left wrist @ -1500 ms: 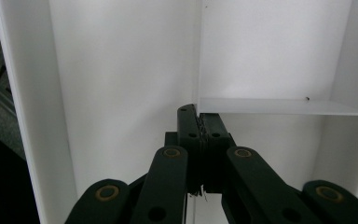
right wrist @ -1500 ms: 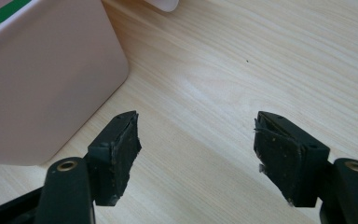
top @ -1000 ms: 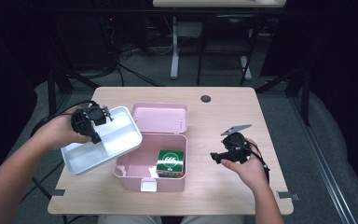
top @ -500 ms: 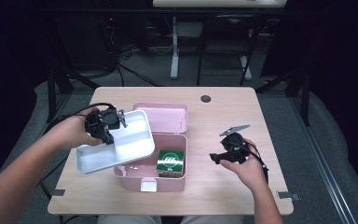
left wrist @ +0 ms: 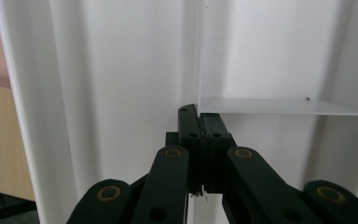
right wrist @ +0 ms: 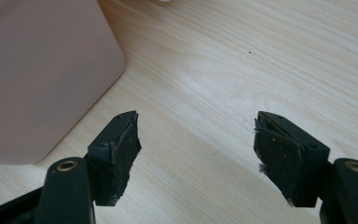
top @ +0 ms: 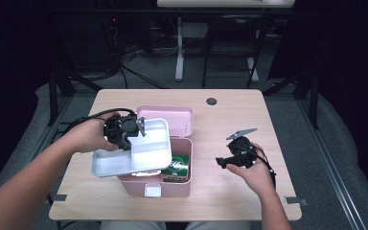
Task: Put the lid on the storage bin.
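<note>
**White tray held over the open pink box**

So the left gripper [top: 141,128] has its jaws pressed tight together on the thin divider wall of the white divided tray [top: 148,153]. You can see it really clearly in the left gripper view, where the pads pinch that divider [left wrist: 200,56] right at the spot where the cross partition branches off toward 3 o'clock. In the high view the tray is up off the table, tilted a bit, and overlaps the left part of the pink storage box [top: 175,184], sitting at roughly 9 o'clock from the box's middle. The box is open, its lid [top: 172,117] standing up at the back, at 12 o'clock. A green packet [top: 178,166] lies inside, peeking out from under the tray's right edge.

The right gripper [top: 219,163] hangs out at 3 o'clock from the box, near it but apart, low over the wooden table [top: 230,201]. Its jaws are spread wide with nothing between them, just bare wood grain in the right gripper view [right wrist: 198,142], with the box's pink corner [right wrist: 51,79] at about 10 o'clock.

There's also a small dark round cap [top: 212,101] on the table, way back at the far edge.
</note>
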The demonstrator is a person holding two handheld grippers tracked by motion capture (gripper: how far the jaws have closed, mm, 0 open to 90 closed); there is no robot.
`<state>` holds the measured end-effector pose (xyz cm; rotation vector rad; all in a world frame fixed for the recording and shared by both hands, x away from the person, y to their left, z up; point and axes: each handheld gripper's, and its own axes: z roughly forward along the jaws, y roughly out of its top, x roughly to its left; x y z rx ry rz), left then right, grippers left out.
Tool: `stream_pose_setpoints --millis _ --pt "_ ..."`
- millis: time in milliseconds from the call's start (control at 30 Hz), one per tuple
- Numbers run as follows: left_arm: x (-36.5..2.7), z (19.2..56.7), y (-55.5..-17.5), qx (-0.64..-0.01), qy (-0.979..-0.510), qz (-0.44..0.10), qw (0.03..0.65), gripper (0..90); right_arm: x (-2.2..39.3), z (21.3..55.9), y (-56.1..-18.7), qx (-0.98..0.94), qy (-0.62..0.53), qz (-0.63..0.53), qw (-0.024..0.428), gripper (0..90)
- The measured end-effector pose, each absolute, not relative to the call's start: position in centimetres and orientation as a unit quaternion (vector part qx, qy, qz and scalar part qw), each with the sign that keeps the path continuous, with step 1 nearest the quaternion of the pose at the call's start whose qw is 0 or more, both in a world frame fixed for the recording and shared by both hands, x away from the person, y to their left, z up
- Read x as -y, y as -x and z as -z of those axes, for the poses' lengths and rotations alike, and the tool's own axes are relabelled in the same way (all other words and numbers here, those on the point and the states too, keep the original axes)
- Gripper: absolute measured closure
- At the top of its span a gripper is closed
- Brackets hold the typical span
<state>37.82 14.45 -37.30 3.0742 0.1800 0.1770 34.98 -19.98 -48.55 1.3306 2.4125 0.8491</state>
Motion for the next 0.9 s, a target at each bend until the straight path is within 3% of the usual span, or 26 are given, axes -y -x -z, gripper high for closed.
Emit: stream_pose_setpoints --millis 900 --pt "-9.1 40.6 -37.9 0.006 -0.998 -0.054 0.023 89.5 19.9 49.0 -35.1 -0.830 -0.459 -0.290 0.125 30.4"
